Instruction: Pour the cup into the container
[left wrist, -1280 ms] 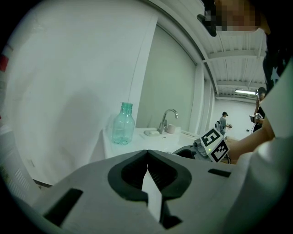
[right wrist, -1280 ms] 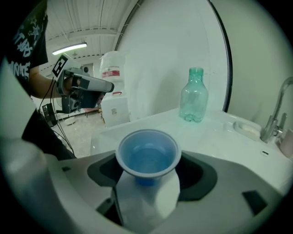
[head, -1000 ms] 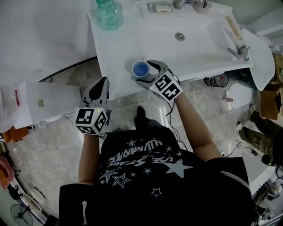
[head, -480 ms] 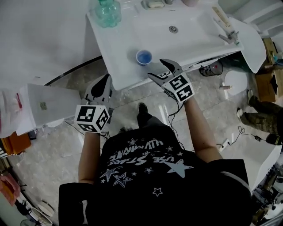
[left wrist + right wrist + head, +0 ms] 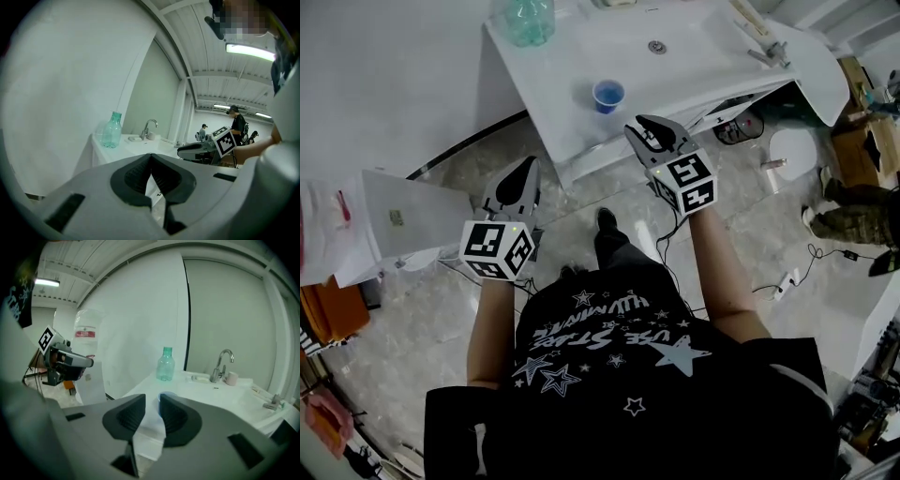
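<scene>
Head view: the blue cup [image 5: 607, 95] stands near the desk's [image 5: 553, 84] front edge. Just beside the cup, the right gripper [image 5: 647, 127] has been closing, its jaws now narrowly apart and empty. The left gripper [image 5: 525, 169], farther from the cup, is pressed together. A re-grasp through that slim gap could tip the cup, possibly spilling it.

Soft, even white light fills the head view. The white tabletop [image 5: 572, 66] is close to washed out, shadows on the floor [image 5: 394, 375] are faint, and straight lines bow toward the frame's edges. Both gripper views are strongly fisheyed, with black rounded corners. A ceiling strip light [image 5: 251, 50] glares at the upper right beyond the left hand-held gripper [image 5: 151, 157]. A second strip light [image 5: 47, 282] shines at the upper left beyond the right hand-held gripper [image 5: 152, 401]. Both grey bodies, near the lens, look soft, dim and unfocused.
</scene>
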`<state>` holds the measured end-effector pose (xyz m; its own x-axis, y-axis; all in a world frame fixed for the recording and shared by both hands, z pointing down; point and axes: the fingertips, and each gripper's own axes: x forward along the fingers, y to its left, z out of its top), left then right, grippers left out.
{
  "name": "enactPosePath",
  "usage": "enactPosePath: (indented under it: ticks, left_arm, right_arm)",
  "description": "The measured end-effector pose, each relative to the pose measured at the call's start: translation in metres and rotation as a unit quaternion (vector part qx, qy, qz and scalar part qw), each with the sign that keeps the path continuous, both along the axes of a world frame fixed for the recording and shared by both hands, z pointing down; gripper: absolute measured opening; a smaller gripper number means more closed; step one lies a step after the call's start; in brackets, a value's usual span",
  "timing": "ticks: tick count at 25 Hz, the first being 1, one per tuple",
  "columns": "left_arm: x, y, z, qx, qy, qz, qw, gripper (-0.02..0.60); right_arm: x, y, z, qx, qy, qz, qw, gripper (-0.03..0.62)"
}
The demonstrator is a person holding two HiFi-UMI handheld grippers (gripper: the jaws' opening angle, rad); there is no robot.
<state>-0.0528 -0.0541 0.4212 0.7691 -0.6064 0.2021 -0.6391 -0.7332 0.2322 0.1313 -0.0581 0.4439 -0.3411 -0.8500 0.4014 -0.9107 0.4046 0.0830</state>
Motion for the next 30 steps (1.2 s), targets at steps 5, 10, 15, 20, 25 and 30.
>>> enactPosePath:
  ticks: [5, 10, 15, 20, 25, 30]
  left_arm:
    - [-0.013, 0.029, -0.003, 0.004, 0.007, 0.015, 0.9999, 0.009]
    - [-0.026, 0.052, -0.008, 0.010, 0.012, 0.027, 0.9995, 0.009]
    - [-0.043, 0.072, -0.008, 0.010, 0.014, 0.034, 0.9993, 0.009]
    - [-0.053, 0.092, -0.001, 0.005, 0.005, 0.047, 0.9989, 0.009]
    - [-0.057, 0.112, 0.006, 0.004, -0.003, 0.064, 0.9980, 0.009]
    - [-0.061, 0.128, 0.009, 0.005, -0.014, 0.072, 0.9973, 0.009]
  right_arm:
    - [-0.013, 0.028, -0.013, 0.025, -0.013, 0.036, 0.999, 0.008]
    - [-0.025, 0.053, -0.024, 0.036, -0.003, 0.058, 0.998, 0.006]
    - [-0.043, 0.079, -0.029, 0.034, 0.023, 0.060, 0.997, 0.006]
    - [-0.055, 0.104, -0.029, 0.030, 0.024, 0.074, 0.996, 0.006]
    - [-0.064, 0.130, -0.024, 0.023, 0.015, 0.085, 0.996, 0.006]
    - [-0.068, 0.149, -0.023, 0.026, 0.011, 0.099, 0.995, 0.006]
